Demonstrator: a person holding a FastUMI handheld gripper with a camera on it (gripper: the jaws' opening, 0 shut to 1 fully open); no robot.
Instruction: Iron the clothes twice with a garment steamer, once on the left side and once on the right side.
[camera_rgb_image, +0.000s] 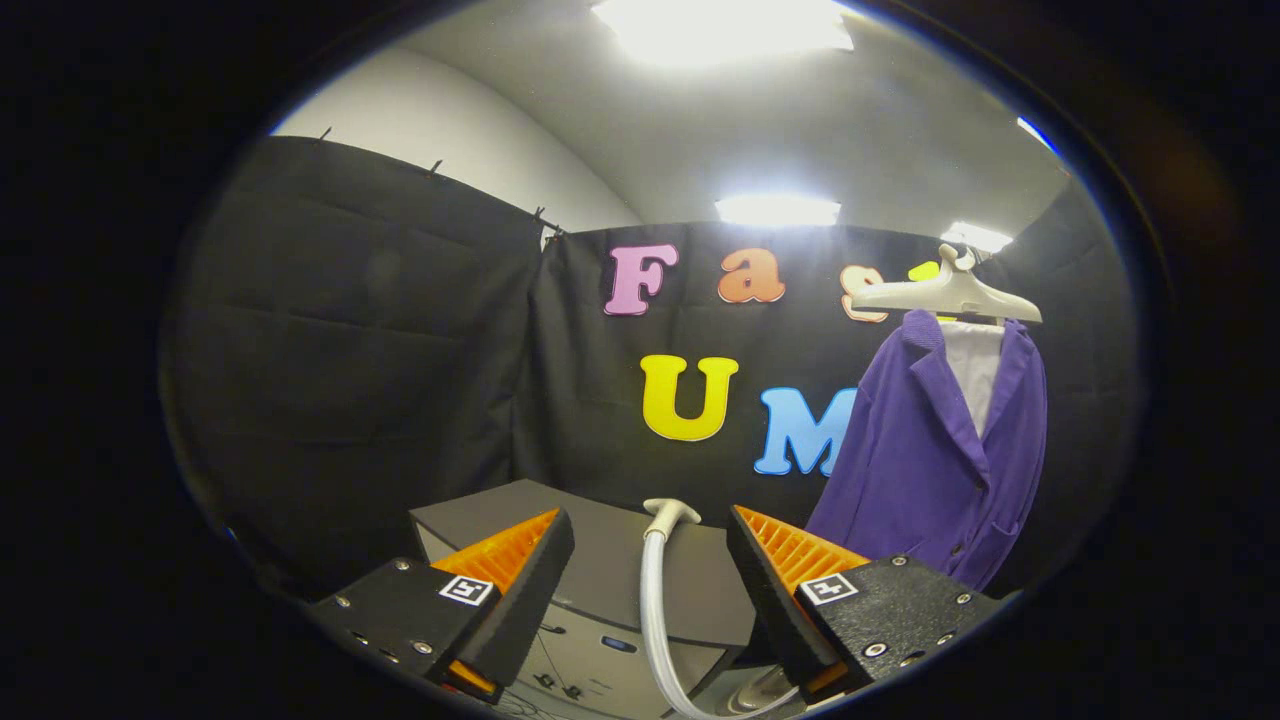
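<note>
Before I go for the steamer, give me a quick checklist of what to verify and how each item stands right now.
1. Fingers open with nothing between them: ok.
2. Steamer hose in sight, rising between the fingers: ok.
3. Steamer head located for grasping: cannot tell, only the hose end shows above the grey unit.
4. Purple jacket hung on its hanger: ok.
5. Jacket front facing outward and unobstructed: ok.

Dim booth; three bright rectangular ceiling light panels (735, 28) blown out with glare. Matte black cloth wall swallows light. Strong fisheye bending toward edges; centre fairly sharp, spread gripper (650, 570) fingers slightly soft
</note>
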